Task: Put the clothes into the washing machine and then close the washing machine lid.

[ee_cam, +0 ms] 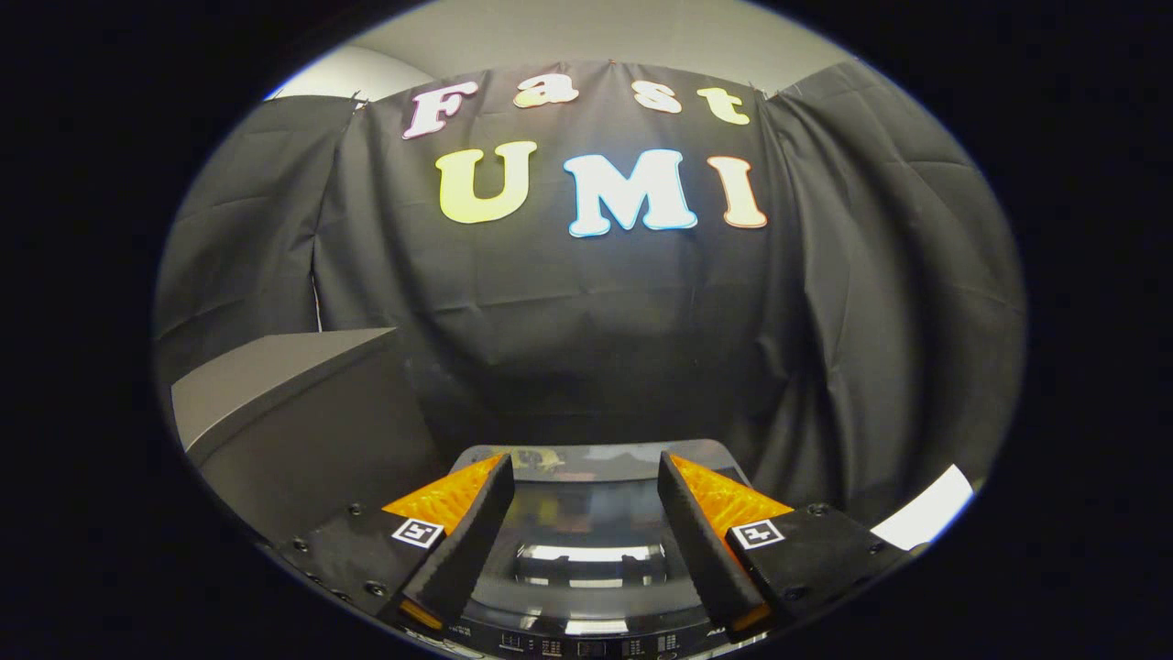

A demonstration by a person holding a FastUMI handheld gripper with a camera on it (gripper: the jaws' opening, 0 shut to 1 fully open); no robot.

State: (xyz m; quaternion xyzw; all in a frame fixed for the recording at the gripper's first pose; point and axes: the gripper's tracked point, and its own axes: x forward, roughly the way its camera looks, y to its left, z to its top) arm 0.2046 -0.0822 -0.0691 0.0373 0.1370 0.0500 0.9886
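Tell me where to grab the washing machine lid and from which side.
Take the lid at its near edge, just behind the control panel, coming from the front and above. It lies flat and glossy, so its face offers nothing to pinch; the near edge probably does. The gripper hangs open over it, holding nothing.

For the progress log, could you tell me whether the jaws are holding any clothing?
No, the gripper is open with nothing between its jaws, and the washing machine lid lies closed below.
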